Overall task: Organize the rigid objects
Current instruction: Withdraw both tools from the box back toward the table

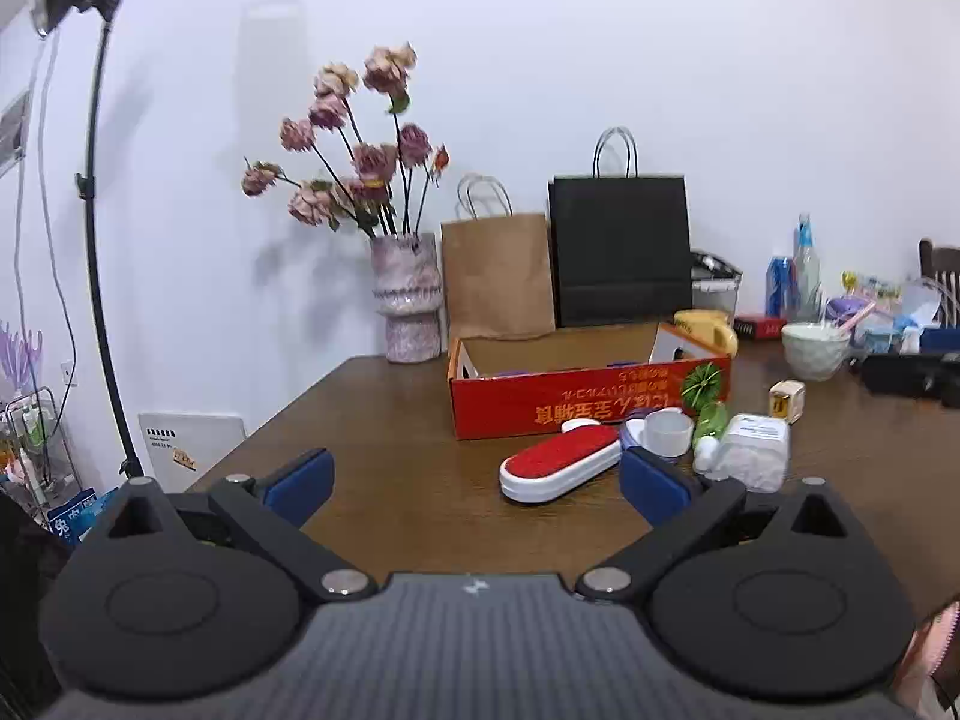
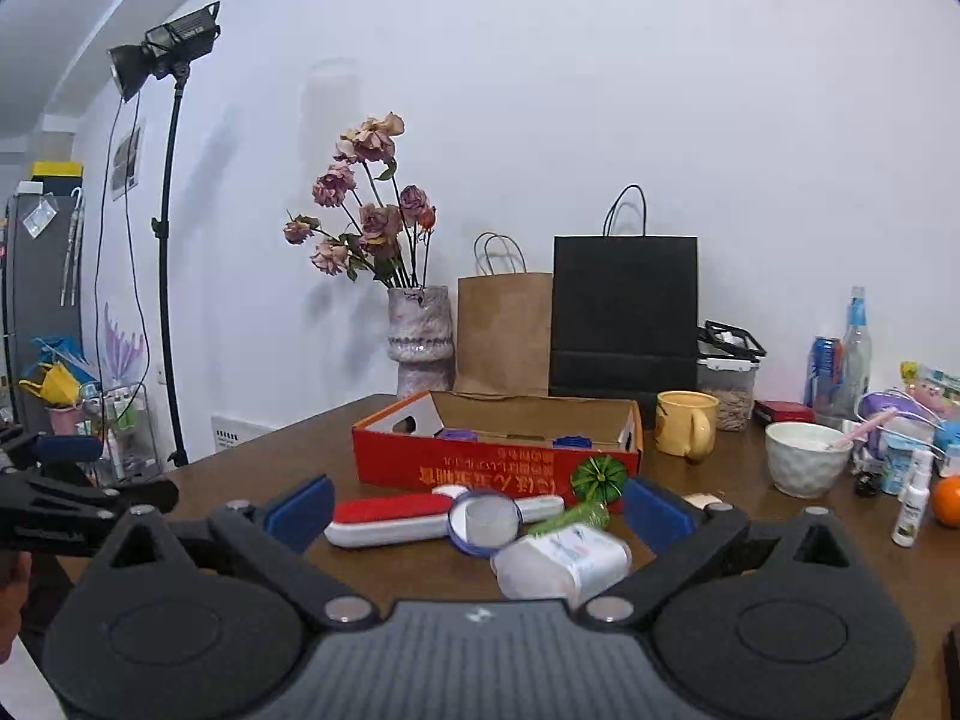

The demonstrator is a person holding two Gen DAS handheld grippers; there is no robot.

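Note:
A red cardboard box [image 1: 576,405] [image 2: 420,462] stands open on the brown table, with small purple and blue items inside. Before it lie a red-and-white lint brush [image 1: 561,462] [image 2: 390,519], a round white cup with a purple rim [image 1: 663,432] [image 2: 485,521], a green bottle [image 1: 711,420] [image 2: 570,517], a white bottle on its side [image 1: 750,450] [image 2: 564,558] and a small cream cube [image 1: 786,401]. My left gripper [image 1: 477,489] is open, left of the pile, holding nothing. My right gripper [image 2: 478,513] is open just short of the white bottle, its pads touching nothing.
Behind the box stand a flower vase [image 1: 411,300], a brown paper bag [image 1: 498,276] and a black bag [image 1: 621,252]. A yellow mug [image 2: 687,423], a white bowl [image 2: 807,459], bottles and clutter fill the right side. A light stand [image 2: 168,240] rises at the left.

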